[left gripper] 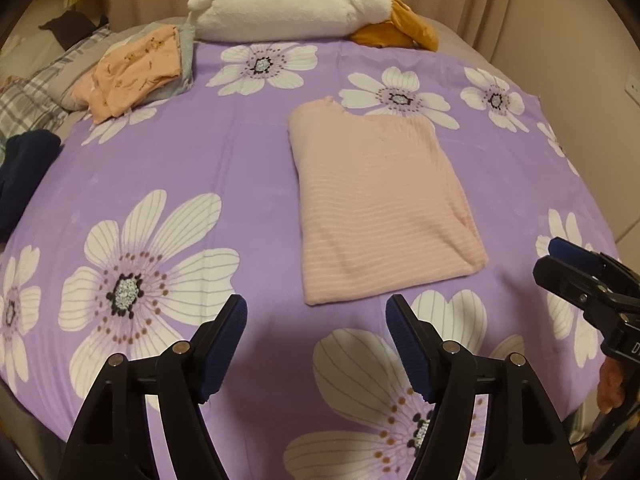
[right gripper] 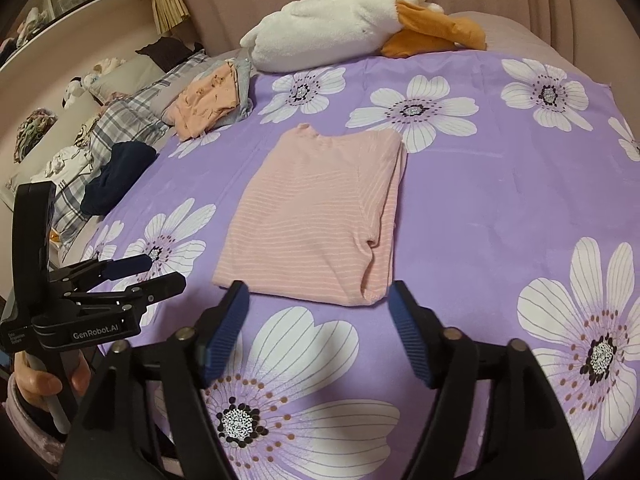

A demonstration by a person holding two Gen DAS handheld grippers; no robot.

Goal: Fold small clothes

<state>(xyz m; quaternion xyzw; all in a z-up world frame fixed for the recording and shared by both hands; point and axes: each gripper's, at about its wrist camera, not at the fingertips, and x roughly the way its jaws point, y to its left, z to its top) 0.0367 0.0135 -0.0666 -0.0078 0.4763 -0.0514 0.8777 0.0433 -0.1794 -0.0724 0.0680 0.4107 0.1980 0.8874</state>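
Observation:
A pink striped top (left gripper: 380,204) (right gripper: 316,216) lies folded into a flat rectangle on the purple flowered bed cover (left gripper: 224,168) (right gripper: 500,200). My left gripper (left gripper: 316,312) hangs open just short of the top's near edge, nothing between its fingers. My right gripper (right gripper: 318,296) also stands open, its tips over the top's near hem and apart from it. The right gripper (left gripper: 560,258) shows at the right edge of the left wrist view. In the right wrist view the left gripper (right gripper: 160,270) appears at the left, held by a hand (right gripper: 44,380).
A folded orange printed garment (left gripper: 136,68) (right gripper: 208,100) rests on grey cloth at the back left. A white and orange plush toy (left gripper: 296,4) (right gripper: 360,20) lies along the far edge. A dark blue garment (left gripper: 24,168) (right gripper: 120,172) and plaid bedding (right gripper: 120,120) sit at the left.

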